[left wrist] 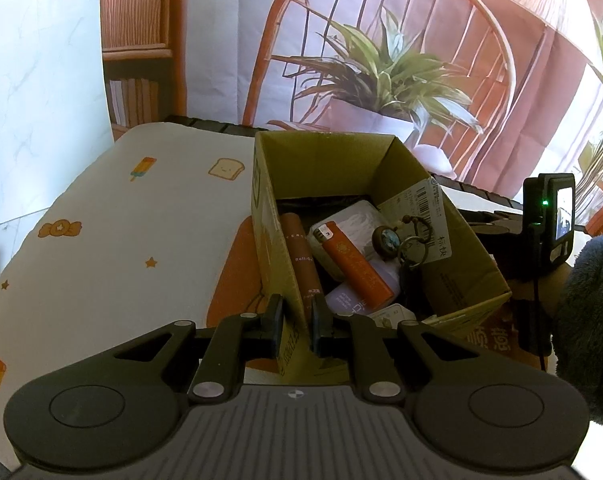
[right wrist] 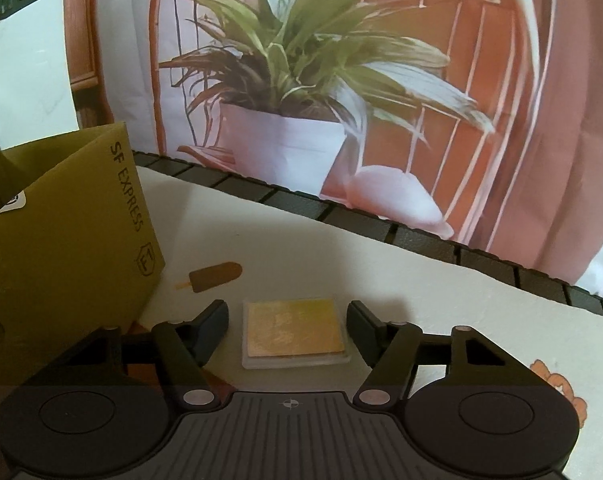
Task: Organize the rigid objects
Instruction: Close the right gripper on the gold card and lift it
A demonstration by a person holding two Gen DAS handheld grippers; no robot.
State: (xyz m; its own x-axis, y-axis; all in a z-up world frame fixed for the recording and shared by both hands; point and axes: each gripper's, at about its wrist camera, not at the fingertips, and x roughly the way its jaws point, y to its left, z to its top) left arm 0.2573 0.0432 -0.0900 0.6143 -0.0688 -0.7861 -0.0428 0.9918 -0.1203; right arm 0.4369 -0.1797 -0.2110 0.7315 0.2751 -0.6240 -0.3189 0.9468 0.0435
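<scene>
An open cardboard box [left wrist: 453, 268] stands on the table and holds an orange lighter [left wrist: 355, 264], a brown tube [left wrist: 301, 260], a keyring with a round pendant [left wrist: 397, 240] and white packs. My left gripper [left wrist: 297, 320] is shut on the box's near wall, one finger outside and one inside. In the right wrist view the box [right wrist: 61, 248] is at the left. A flat clear case with a gold card [right wrist: 295, 332] lies on the table. My right gripper [right wrist: 287, 320] is open, with a finger on each side of the case.
The table has a white cloth [left wrist: 113, 216] printed with ice lollies and sweets. A black ribbed table edge [right wrist: 421, 236] runs along the back under a printed plant backdrop. The other gripper's camera unit [left wrist: 549, 220] is to the right of the box.
</scene>
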